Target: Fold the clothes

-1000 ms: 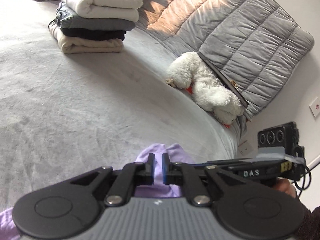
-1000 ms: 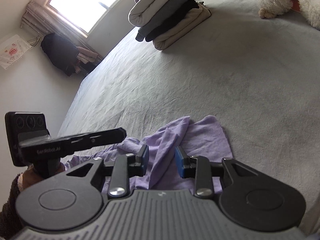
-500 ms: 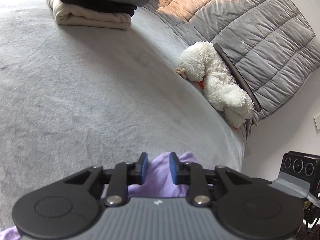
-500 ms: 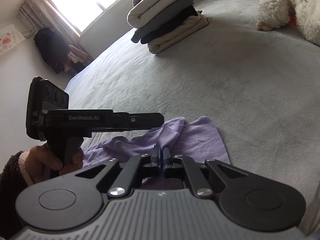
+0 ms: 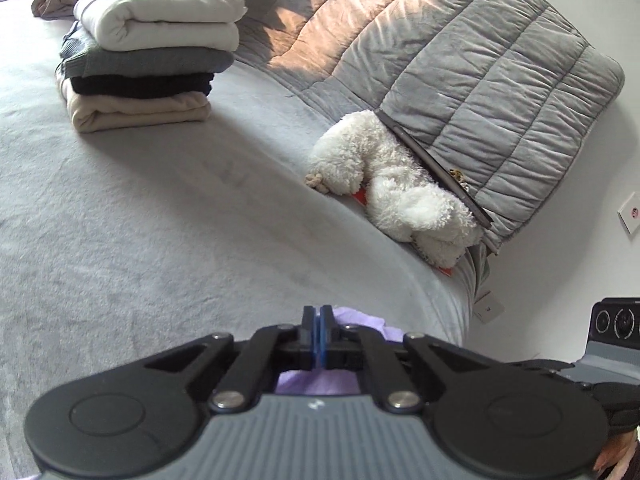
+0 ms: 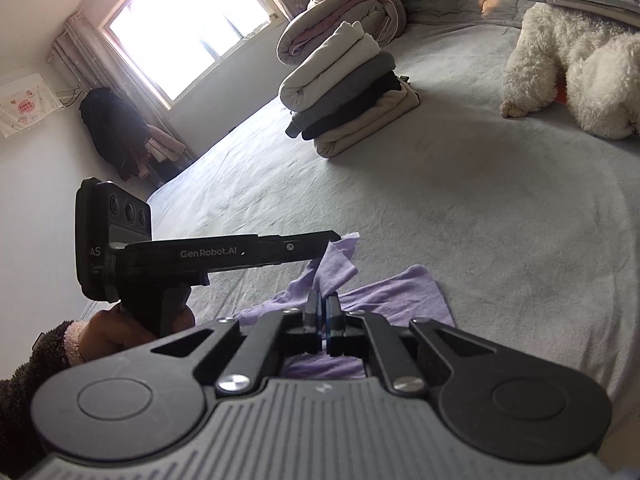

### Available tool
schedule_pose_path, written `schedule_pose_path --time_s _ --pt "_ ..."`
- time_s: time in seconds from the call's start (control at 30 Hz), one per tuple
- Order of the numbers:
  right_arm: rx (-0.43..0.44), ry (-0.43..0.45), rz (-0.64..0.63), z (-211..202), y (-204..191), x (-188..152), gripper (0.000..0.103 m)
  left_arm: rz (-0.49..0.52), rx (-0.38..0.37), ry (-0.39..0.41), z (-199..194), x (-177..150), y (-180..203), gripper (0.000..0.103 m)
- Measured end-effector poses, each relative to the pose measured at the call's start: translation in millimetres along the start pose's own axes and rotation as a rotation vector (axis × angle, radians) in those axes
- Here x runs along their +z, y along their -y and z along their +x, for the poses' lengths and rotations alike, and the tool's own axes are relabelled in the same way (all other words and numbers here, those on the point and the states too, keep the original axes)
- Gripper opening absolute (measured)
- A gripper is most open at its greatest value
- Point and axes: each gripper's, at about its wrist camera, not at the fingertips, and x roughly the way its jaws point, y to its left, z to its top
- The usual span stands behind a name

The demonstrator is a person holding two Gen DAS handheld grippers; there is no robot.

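The right gripper [image 6: 322, 312], at lower centre of its view, has its jaws pinched shut on a raised fold of the lilac garment [image 6: 396, 292]. The left gripper [image 6: 320, 252], reaching in from the left of that frame, is clamped on another corner of the same cloth, which stands up in a peak; in its own view, the blue pads [image 5: 320, 334] meet with lilac fabric showing around them. The rest of the garment lies crumpled on the grey bed [image 6: 500, 220] just ahead. A stack of folded clothes [image 6: 344, 96] sits in the upper centre, a white plush toy [image 6: 576, 80] at upper right. The step appears to be picking up the garment to spread it; next likely calls for lifting both corners apart and laying it flat.
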Motion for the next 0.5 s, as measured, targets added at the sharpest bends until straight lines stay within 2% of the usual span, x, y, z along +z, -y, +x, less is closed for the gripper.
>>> schedule_pose_path --time_s 0.2,0.37,0.5 --pt "-0.089 -0.054 0.020 -2 11 -10 0.003 0.038 0.019 -0.039 24 -7 14 0.001" --pt "-0.158 -0.097 0.045 3 27 -20 0.002 0.049 0.044 -0.079 48 -26 17 0.001" --pt "-0.192 -0.138 0.036 11 30 -24 0.002 0.051 0.055 -0.060 52 -36 17 0.002"
